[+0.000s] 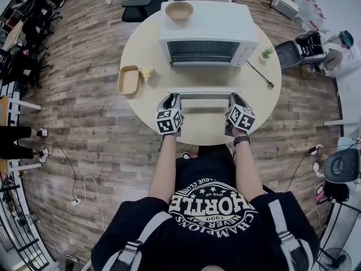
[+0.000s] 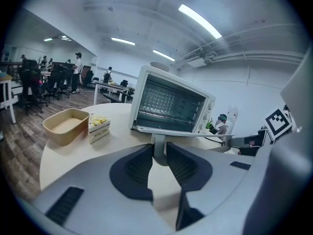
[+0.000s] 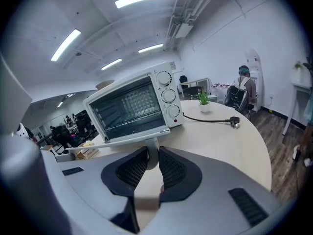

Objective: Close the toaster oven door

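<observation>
- Gripping the handle (image 2: 159,145) at its left post, my left tongs (image 2: 159,153) are drawn narrow, a pad pressed on either side of it.
- My right tongs (image 3: 152,156) are narrow too, clamped the same way on the handle's right post, so both ends are held.
- Just beyond both tips the door (image 1: 204,91) lies open and flat, hinged at the foot of the oven (image 1: 206,33), which stands ahead of the tongs with its rack showing.
- The posts look smooth and rounded. If I swing up with the tongs angled as they are, a pad could slide off, and the door would drop back onto the table (image 1: 141,49).
- If one hand rises faster than the other, the door would twist on its hinges and might bind before it meets the frame.
- If I push forward instead of up and over, the oven could skid away from me; it looks light.
- A bowl (image 1: 179,10) sits on the oven's top, beyond the left tongs. A hard slam or a skid could shake it off the back.
- Left of the left tongs, the tray (image 1: 128,79) and cake (image 1: 147,72) stand clear of the door's swing.
- Right of the right tongs, the plug (image 3: 234,122) lies loose by the plant (image 1: 267,52), so the oven is likely cold and the cord won't tug.
</observation>
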`<state>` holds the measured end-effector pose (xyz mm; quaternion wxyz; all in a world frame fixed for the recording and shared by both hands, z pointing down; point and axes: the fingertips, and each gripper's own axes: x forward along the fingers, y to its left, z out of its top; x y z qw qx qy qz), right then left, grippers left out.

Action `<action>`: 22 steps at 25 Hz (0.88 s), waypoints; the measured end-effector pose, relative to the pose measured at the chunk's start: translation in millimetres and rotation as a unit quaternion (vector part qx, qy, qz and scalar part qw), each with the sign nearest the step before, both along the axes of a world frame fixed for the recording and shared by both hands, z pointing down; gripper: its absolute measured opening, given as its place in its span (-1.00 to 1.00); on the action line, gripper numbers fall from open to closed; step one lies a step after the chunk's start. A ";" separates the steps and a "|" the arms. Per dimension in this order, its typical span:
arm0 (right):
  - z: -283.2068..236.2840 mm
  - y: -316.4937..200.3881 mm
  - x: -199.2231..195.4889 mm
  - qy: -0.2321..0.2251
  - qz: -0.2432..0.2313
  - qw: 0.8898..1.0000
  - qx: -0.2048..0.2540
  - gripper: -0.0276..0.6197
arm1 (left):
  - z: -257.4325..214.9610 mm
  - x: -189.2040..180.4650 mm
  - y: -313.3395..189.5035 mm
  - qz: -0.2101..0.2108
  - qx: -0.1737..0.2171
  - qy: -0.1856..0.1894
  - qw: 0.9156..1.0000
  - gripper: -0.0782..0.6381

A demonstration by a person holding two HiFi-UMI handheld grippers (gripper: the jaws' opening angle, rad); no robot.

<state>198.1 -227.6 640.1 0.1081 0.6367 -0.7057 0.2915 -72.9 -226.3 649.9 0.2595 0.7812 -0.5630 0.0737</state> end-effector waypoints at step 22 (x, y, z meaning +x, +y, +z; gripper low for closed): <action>-22.3 -10.1 1.3 -0.002 0.019 0.999 0.045 -0.61 | -21.3 0.2 -10.2 -0.001 0.036 -0.001 0.999 -0.47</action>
